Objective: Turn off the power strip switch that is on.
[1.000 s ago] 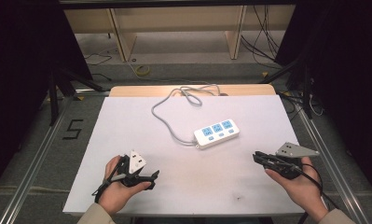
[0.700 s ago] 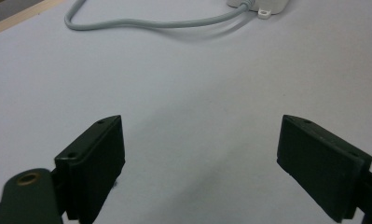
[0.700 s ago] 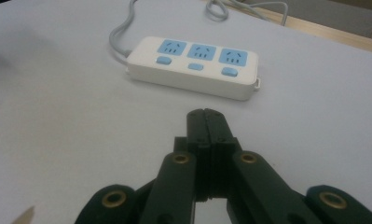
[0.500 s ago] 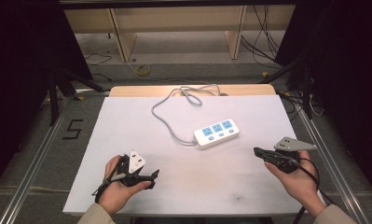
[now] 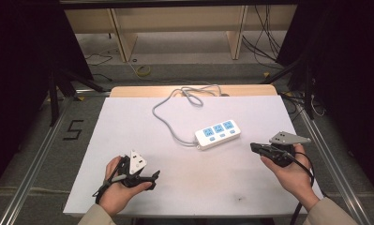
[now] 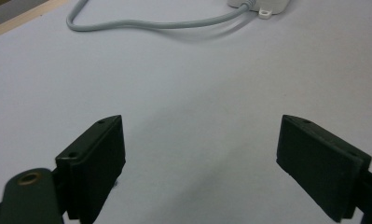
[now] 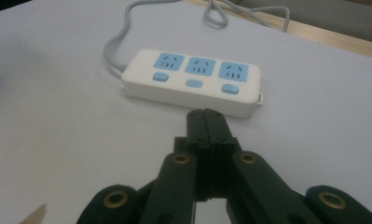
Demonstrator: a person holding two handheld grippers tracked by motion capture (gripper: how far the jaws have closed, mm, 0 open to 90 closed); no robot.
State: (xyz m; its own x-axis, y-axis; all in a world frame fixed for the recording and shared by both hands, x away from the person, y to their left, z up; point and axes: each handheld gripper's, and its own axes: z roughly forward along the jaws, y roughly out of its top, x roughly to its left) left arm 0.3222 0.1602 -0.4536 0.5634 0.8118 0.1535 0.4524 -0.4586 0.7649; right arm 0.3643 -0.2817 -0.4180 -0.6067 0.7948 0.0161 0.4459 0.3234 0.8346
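The left claw (image 5: 149,177) rested near the front of the white bench (image 5: 128,126), its jaws spread wide with nothing between them. The right claw (image 5: 254,147) had just been closing and stood pressed shut on nothing, aimed at the power strip (image 5: 218,133) just beyond, having edged up and rightward since a second before. The strip lay flat mid-bench, its grey cord (image 5: 163,115) looping to the far edge. A "5" (image 5: 73,130) marked the floor at left.
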